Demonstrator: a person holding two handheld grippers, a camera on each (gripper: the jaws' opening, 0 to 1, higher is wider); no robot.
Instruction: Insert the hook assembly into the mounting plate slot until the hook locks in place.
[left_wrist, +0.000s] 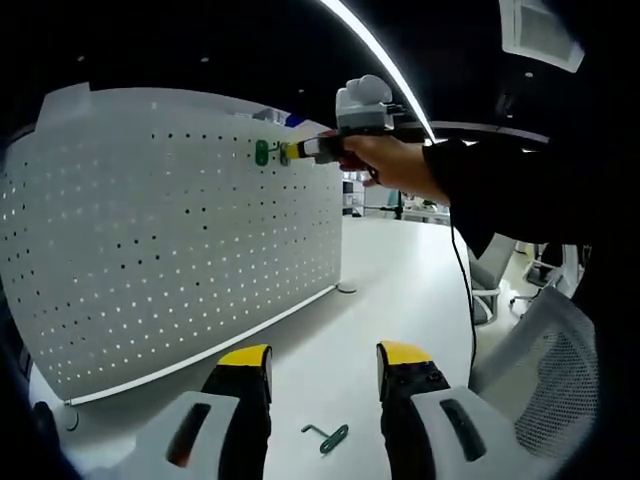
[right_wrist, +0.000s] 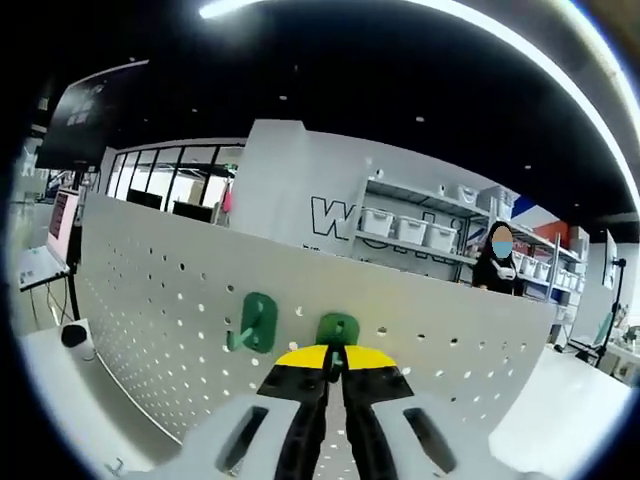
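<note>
Where the white pegboard (left_wrist: 170, 240) stands upright along the far left of the desk (left_wrist: 400, 290), near its top edge, sits the whole of the coming move. Right claw (right_wrist: 336, 362) pressed together on a green hook assembly (right_wrist: 338, 328), held flat against the board face directly ahead of the tips, long axis running up the board, a second green hook (right_wrist: 257, 322) already hanging just to its left. Seen from the left claw's side: right claw (left_wrist: 290, 152) held high by a hand (left_wrist: 395, 165), nose to the board, clearly the nearer of the two. Left claw (left_wrist: 322, 372) low and near, spread wide over the desk, pinching nothing, well apart from the board. Small green hook piece (left_wrist: 327, 436) lying loose on the desk between those spread tips. Hidden: the back prongs of the held hook and the holes meant to take them, covered by the hook's own plate and the yellow tips; cannot tell whether seated or merely touching.
</note>
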